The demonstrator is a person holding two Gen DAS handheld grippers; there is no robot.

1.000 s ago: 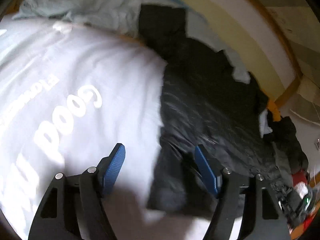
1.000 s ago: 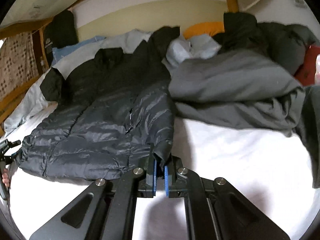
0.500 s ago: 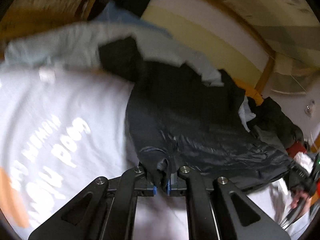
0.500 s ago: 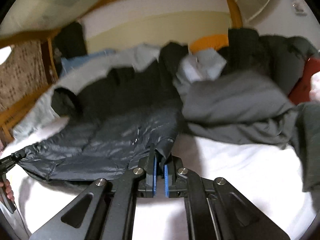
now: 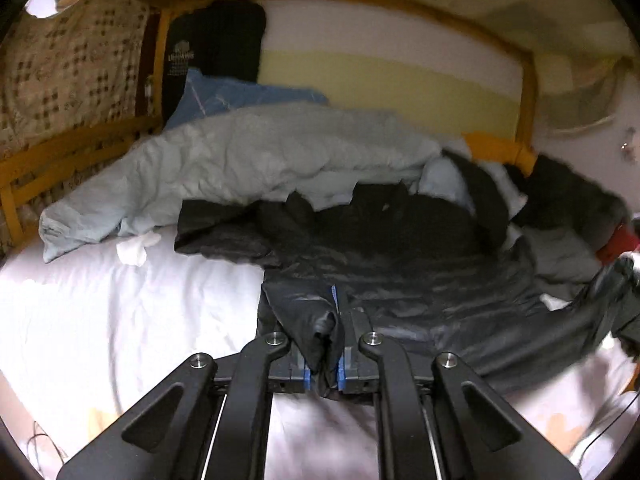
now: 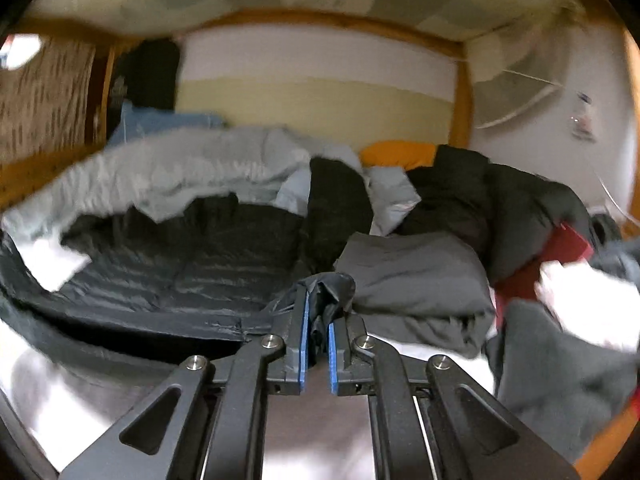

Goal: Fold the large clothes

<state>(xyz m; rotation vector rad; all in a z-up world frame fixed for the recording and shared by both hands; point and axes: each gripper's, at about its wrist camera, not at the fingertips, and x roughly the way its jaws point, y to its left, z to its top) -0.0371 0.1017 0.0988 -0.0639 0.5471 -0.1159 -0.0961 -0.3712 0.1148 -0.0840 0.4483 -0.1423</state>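
A black quilted puffer jacket (image 5: 400,276) lies spread on the white sheet (image 5: 120,300) of a bed. My left gripper (image 5: 320,320) pinches a bunched corner of its near hem between the blue pads; its jaws are opening slightly with the fabric still between them. In the right wrist view the same jacket (image 6: 192,264) sags in a curve toward the left. There my right gripper (image 6: 318,312) is shut on the other hem corner, which bulges above the fingertips. The near edge of the jacket hangs lifted off the sheet between both grips.
A pale grey-blue duvet (image 5: 248,152) lies crumpled behind the jacket. A folded grey garment (image 6: 416,280), dark clothes (image 6: 500,192) and a red item (image 6: 560,248) pile up on the right. A wooden bed rail (image 5: 60,156) runs along the left, and an orange pillow (image 6: 400,150) lies at the back.
The left gripper's jaws closed on the jacket's hem. Both grippers then rose with the hem, lifting the jacket's near edge off the sheet, and the views tilted up toward the back wall.
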